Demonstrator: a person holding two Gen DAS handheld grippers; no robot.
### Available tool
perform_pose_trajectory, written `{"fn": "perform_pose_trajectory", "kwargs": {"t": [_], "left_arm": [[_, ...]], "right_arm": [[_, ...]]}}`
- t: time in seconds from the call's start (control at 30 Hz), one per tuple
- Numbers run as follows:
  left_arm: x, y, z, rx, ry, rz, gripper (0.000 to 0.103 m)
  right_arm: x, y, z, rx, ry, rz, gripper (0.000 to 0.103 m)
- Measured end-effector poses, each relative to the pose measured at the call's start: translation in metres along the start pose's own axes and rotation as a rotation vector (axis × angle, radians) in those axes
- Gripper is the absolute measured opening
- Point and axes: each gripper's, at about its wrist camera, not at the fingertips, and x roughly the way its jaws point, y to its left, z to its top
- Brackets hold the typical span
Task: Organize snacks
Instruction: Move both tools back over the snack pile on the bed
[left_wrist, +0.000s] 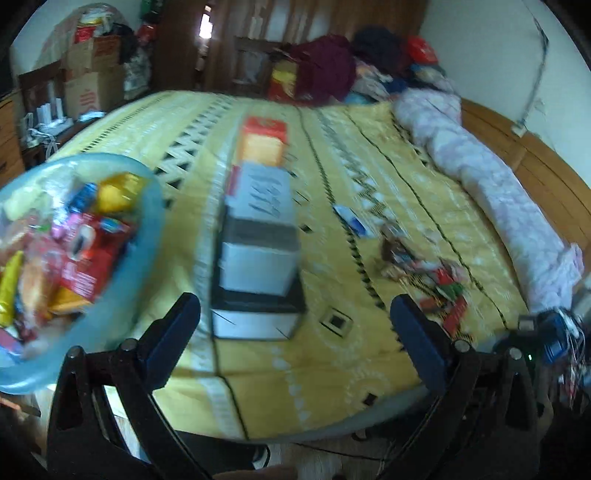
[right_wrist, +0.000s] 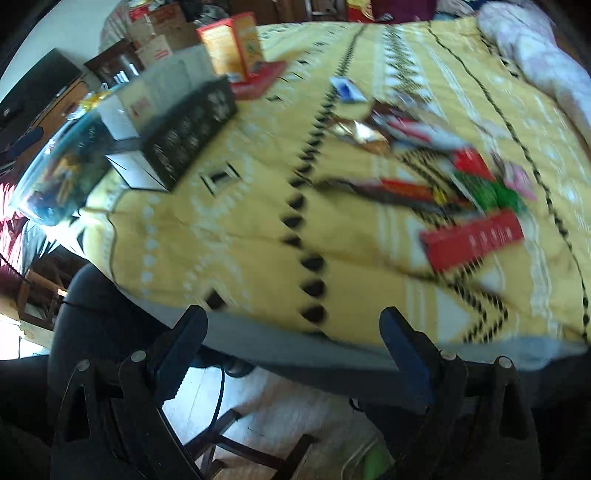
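Nearest the lens, left gripper (left_wrist: 295, 332): two dark blue, flat-faced fingers (left_wrist: 173, 332) on black linkages, spread wide with nothing between them. Right gripper (right_wrist: 293, 341) likewise, blue pads gaping, empty, poised over the near edge of the bed.

Just ahead of the left gripper, between its fingers and beyond: a row of open cardboard boxes (left_wrist: 258, 258), rectangular, end to end — white and black nearest, grey-white next, orange-red (left_wrist: 264, 142) farthest. Standing on a yellow bedspread (left_wrist: 332, 387), woven-looking, with black and white zigzag bands.

Left of the left gripper, close by: a translucent pale-blue bowl (left_wrist: 147, 236), round-rimmed, plastic or glass cannot be told, heaped with glossy snack packets (left_wrist: 77, 243) in red, yellow, blue and pink.

Ahead and right of both grippers: loose snacks (right_wrist: 424, 162) scattered flat on the bedspread, well apart from the boxes — crinkled foil wrappers, a green packet (right_wrist: 487, 192), a small blue-white sachet (right_wrist: 345, 88), and nearest the right gripper a long flat red box (right_wrist: 472, 240). Edges smeared by blur; print unreadable.

Far right: a pink, soft rolled quilt (left_wrist: 487, 184) along a wooden bed frame (left_wrist: 546, 166).
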Motion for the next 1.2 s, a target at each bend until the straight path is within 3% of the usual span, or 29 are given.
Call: {"fn": "perform_pose_trajectory", "kwargs": {"t": [0.2,0.33,0.4,0.6,0.87,1.2], "left_arm": [[0.054,-0.059,-0.044,0.119,0.205,-0.058,0.103],[0.087,-0.072,-0.071,0.046,0.394,-0.109,0.103],[0.095,-0.074,-0.082,0.012,0.443,-0.11,0.103],[0.097,-0.089,-0.075,0.054,0.45,-0.036,0.103],[0.115,-0.107,-0.055,-0.026,0.44,-0.11,0.103],[0.115,-0.146,-0.049,0.186,0.397,-0.087,0.103]], "right_arm": [[0.012,-0.046,-0.039,0.11,0.07,0.062,0.096],[0.016,-0.071,-0.054,0.188,0.077,0.116,0.096],[0.014,-0.081,-0.056,0.225,0.059,0.155,0.096],[0.011,-0.098,-0.056,0.285,0.013,0.263,0.099],[0.011,-0.117,-0.057,0.379,-0.005,0.419,0.102],[-0.008,-0.141,-0.052,0.462,-0.112,0.416,0.103]]}}
